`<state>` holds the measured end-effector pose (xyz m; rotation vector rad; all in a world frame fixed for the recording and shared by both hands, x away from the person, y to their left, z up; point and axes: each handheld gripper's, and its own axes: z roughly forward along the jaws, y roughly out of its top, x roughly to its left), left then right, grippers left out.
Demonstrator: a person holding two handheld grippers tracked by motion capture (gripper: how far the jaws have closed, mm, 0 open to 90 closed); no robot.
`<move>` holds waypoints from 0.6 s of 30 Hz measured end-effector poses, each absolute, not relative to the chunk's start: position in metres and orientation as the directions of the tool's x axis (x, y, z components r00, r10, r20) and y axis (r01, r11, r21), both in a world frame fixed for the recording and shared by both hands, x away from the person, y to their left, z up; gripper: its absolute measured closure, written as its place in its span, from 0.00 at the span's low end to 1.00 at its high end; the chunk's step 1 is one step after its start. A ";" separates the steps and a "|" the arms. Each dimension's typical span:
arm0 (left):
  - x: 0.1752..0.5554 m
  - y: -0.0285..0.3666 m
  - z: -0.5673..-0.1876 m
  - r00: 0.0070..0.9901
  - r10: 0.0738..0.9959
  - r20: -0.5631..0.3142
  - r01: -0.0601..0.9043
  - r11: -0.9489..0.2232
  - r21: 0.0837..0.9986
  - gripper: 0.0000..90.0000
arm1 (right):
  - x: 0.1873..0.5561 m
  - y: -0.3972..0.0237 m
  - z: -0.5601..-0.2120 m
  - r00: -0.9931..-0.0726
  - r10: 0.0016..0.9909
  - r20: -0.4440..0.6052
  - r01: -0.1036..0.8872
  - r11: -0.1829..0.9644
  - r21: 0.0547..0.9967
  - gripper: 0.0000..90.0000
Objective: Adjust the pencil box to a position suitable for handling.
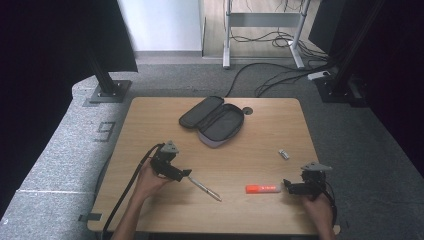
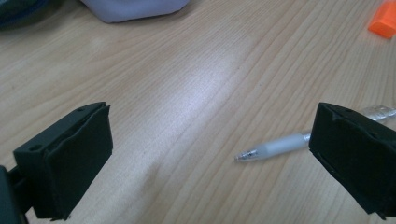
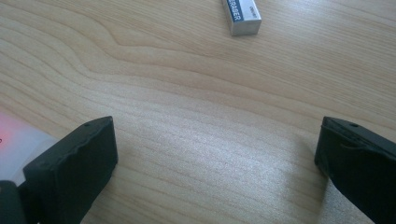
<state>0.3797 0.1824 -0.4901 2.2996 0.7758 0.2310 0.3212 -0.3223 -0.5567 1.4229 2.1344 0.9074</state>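
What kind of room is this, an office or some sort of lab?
Most likely a lab or recording studio: a small wooden table stands on grey carpet between dark curtains and black stands, and loose cables run across the floor behind it.

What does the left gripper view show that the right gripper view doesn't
Left gripper view: a pen lying on the wood with its tip between the open jaws, the pale edge of the pencil case at the top, and a corner of the orange marker. Right gripper view: a small eraser ahead, and the marker's pale end beside its left jaw. Both: wide-open black jaws over the wooden table, gripping nothing.
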 end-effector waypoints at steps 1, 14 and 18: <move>0.381 0.182 -0.490 0.808 0.587 -0.051 0.465 -0.582 0.668 0.00 | 0.321 -0.322 -0.557 -0.390 0.921 0.013 0.648 0.264 0.714 0.00; 0.400 0.161 -0.479 0.824 0.565 -0.042 0.448 -0.605 0.658 0.02 | 0.321 -0.322 -0.557 -0.390 0.921 0.013 0.648 0.264 0.714 0.00; 0.408 0.155 -0.476 0.834 0.549 -0.056 0.440 -0.600 0.669 0.06 | 0.321 -0.322 -0.557 -0.390 0.921 0.013 0.648 0.264 0.714 0.00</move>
